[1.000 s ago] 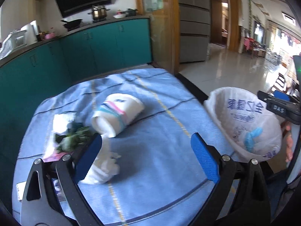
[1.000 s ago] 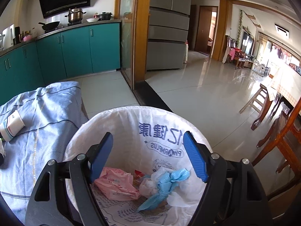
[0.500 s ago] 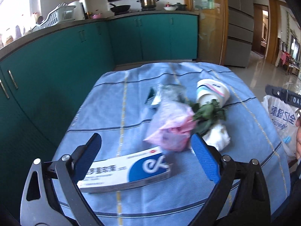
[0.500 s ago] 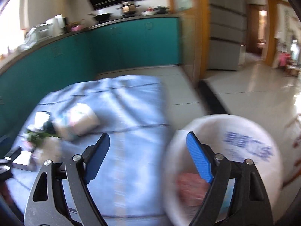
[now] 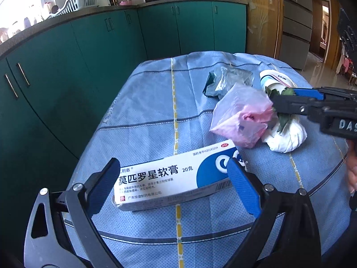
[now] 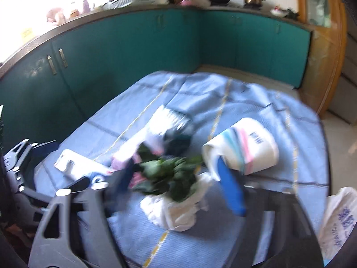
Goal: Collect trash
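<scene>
Now, through the left wrist view, the left gripper [image 5: 174, 183] is hanging with its fingers spread wide around the white ointment box [image 5: 176, 176] on the blue cloth [image 5: 145, 111], framing it for a pinch but apparently not pressing it yet. Through the blurred right wrist view, the right gripper [image 6: 178, 178] is closing its jaws on the green leaves [image 6: 169, 174] atop the white tissue wad [image 6: 176, 212], beside the tipped paper cup [image 6: 245, 147]; contact is unclear. The white bag [image 6: 339, 218] is waiting at the table's right edge.

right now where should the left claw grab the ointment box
Grip the ointment box across its narrow width near the middle, coming from above. It lies flat on the blue cloth, long side spanning the left claw, whose open jaws already straddle it.
</scene>
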Available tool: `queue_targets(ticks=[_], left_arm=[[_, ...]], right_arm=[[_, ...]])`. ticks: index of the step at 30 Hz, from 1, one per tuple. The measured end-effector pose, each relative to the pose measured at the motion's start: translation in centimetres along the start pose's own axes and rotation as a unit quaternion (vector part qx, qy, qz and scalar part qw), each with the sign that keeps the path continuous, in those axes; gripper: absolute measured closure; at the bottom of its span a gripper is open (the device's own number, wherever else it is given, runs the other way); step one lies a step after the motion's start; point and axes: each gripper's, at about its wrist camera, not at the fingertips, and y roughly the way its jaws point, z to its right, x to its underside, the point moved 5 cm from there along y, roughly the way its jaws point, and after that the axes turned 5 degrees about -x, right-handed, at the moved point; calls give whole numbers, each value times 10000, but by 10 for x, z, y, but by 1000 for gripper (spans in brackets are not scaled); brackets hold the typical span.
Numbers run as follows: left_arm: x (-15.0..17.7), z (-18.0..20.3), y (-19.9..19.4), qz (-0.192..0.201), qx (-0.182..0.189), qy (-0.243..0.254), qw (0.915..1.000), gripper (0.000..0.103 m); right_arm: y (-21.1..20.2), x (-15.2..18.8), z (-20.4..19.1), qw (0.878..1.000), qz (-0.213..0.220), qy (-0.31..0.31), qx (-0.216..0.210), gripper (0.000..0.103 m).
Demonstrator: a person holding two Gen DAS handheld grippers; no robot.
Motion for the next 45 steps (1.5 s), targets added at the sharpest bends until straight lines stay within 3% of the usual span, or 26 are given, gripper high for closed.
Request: queue_targets(ticks=[3,10,14,21,22,27,30,35,41,45], left_arm=[[2,1,5,-70,54,-61,9999,7],[3,5,5,-76,118,-47,9999,7],[6,8,8,-178,267,-67,9995,4],[8,21,5,-213,298,222,9991,3],[9,23,4,-200,307,280,9989,3],[10,26,3,-156,316,454,9983,3],[11,27,5,-164,343,521,9979,3],[15,34,5,-157,349,744,9965,3],[25,54,-12,-139,739,1184,9901,3],[37,66,-29,-208,1228,1353,9829,3]], right_arm=[[-9,6,0,9999,-16,-29,-148,69],[-68,34,15,9988,323,-166,-326,72],[-83,40,53,9990,387,159,185,72],[-61,73,96,9906,-388,712,1102,72],[-58,75,98,9896,-443,732,1154,71],[-59,74,97,9888,-344,771,1229,44],[-62,71,97,9890,-187,816,1216,36],[-63,69,98,9889,-101,929,1158,32],[-59,70,97,9884,-153,875,1230,31],[-55,69,99,9881,-165,884,1245,31]])
